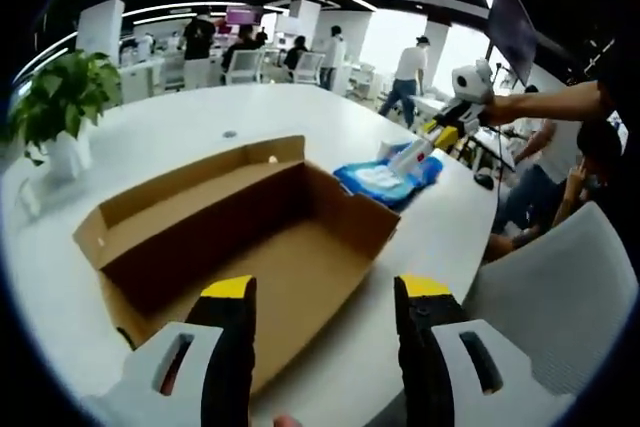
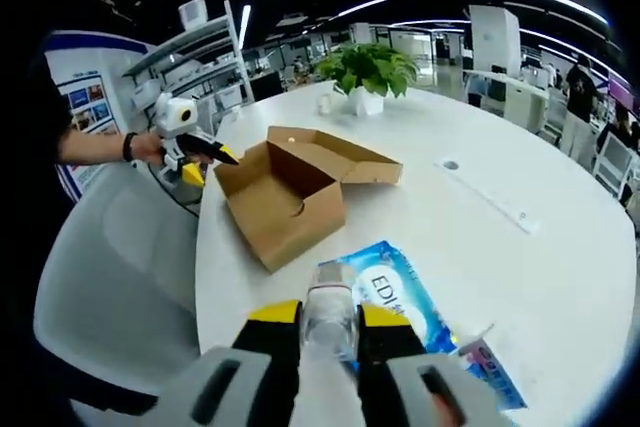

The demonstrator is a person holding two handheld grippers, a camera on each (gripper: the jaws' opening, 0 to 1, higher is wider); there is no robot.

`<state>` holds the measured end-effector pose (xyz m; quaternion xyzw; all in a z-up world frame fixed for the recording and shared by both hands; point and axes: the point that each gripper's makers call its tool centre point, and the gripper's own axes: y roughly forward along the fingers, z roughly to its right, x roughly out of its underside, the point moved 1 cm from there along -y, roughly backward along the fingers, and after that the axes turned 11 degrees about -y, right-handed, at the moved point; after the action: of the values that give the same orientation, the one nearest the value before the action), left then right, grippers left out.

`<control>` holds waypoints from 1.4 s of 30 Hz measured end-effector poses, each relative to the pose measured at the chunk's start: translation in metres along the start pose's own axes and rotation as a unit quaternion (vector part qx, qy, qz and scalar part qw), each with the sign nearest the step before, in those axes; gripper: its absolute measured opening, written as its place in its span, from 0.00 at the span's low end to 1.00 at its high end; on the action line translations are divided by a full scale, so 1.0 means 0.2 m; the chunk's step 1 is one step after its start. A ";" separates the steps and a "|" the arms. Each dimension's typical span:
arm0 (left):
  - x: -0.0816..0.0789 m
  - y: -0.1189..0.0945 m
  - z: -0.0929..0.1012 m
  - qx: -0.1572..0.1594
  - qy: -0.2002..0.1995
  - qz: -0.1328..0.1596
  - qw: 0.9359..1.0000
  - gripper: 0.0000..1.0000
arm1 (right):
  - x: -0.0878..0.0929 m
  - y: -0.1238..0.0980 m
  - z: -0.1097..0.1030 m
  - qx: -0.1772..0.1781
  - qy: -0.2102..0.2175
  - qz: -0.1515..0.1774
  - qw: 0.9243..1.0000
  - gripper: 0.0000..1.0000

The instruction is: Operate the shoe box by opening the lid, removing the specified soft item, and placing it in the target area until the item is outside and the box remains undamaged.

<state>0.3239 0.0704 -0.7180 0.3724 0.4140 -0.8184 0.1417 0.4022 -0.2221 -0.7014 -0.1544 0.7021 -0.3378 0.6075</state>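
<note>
Since the shoe box [image 1: 250, 237] lies open and empty, my left hand-held gripper [image 1: 325, 347] hovers spread and unloaded at its near edge, while my right hand-held gripper [image 2: 328, 332] pinches the blue soft pack [image 2: 400, 297] on the table [image 2: 520, 277] beside the box, clear of the cardboard.

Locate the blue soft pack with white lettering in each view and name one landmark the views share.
Left gripper view: the blue soft pack lies on the white table right of centre, beyond the open brown cardboard box.
Right gripper view: the pack lies bottom centre, just ahead of the right gripper.
Shared landmark: the potted green plant.
</note>
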 end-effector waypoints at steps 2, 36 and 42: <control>0.00 0.00 0.00 0.000 0.000 -0.001 1.000 0.57 | 0.00 -0.01 0.03 -0.001 -0.006 -0.005 1.000 0.16; 0.06 0.01 -0.05 -0.014 0.006 -0.023 1.000 0.58 | 0.03 -0.01 0.35 -0.018 -0.083 -0.102 0.991 0.17; 0.07 0.01 -0.05 -0.015 0.009 -0.029 0.999 0.58 | 0.03 0.02 0.37 -0.023 -0.099 -0.118 0.988 0.17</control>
<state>0.3195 0.0793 -0.7335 0.3658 0.4378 -0.8126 0.1194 0.4728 -0.2455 -0.7108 -0.2830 0.6226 -0.3742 0.6263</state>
